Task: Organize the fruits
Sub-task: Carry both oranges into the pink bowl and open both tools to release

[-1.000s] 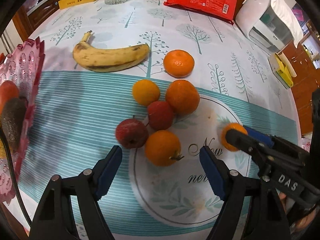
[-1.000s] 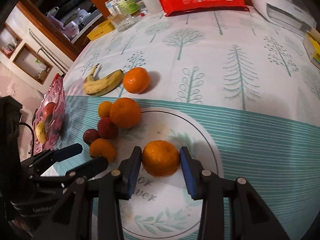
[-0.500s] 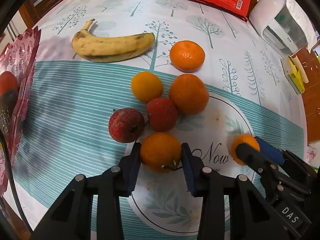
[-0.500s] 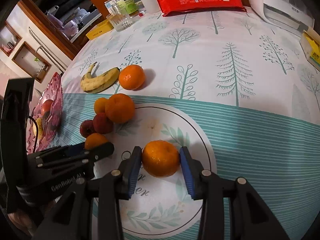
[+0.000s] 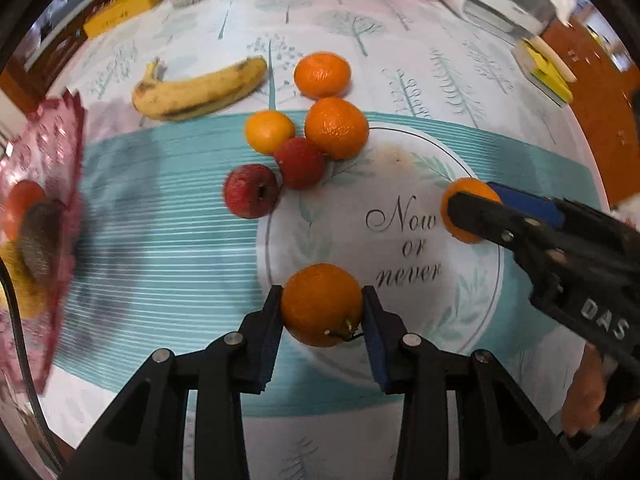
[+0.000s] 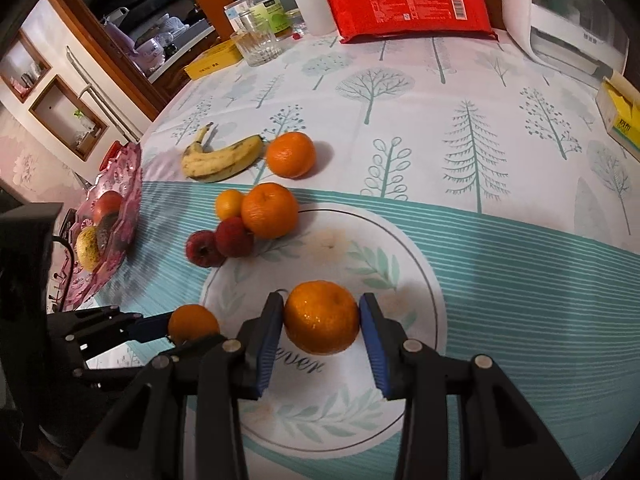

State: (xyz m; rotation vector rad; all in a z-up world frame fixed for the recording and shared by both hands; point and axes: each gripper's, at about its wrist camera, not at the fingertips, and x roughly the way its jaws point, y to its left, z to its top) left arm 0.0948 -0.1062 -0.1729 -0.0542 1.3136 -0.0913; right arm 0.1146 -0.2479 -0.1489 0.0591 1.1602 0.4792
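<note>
My left gripper point(image 5: 322, 312) is shut on an orange point(image 5: 322, 304) with a stem, held just above the printed tablecloth. My right gripper point(image 6: 322, 322) is shut on a second orange point(image 6: 321, 317); the left wrist view shows that orange point(image 5: 460, 200) at the right. On the cloth lie a banana point(image 5: 200, 90), three more oranges point(image 5: 336, 128) and two red fruits point(image 5: 250, 191). A pink fruit tray point(image 5: 48, 152) at the left table edge holds several fruits.
At the back of the table stand a red packet point(image 6: 404, 0), a glass point(image 6: 256, 42), bottles, a yellow box point(image 6: 214, 60) and a white appliance point(image 6: 568, 24). A yellow tissue pack point(image 6: 620, 116) lies at the right edge. A person's hand point(image 5: 588, 392) holds the right gripper.
My left gripper closed on the stemmed orange and lifted it away from the red fruits, toward the near side. My right gripper kept its orange and rose slightly.
</note>
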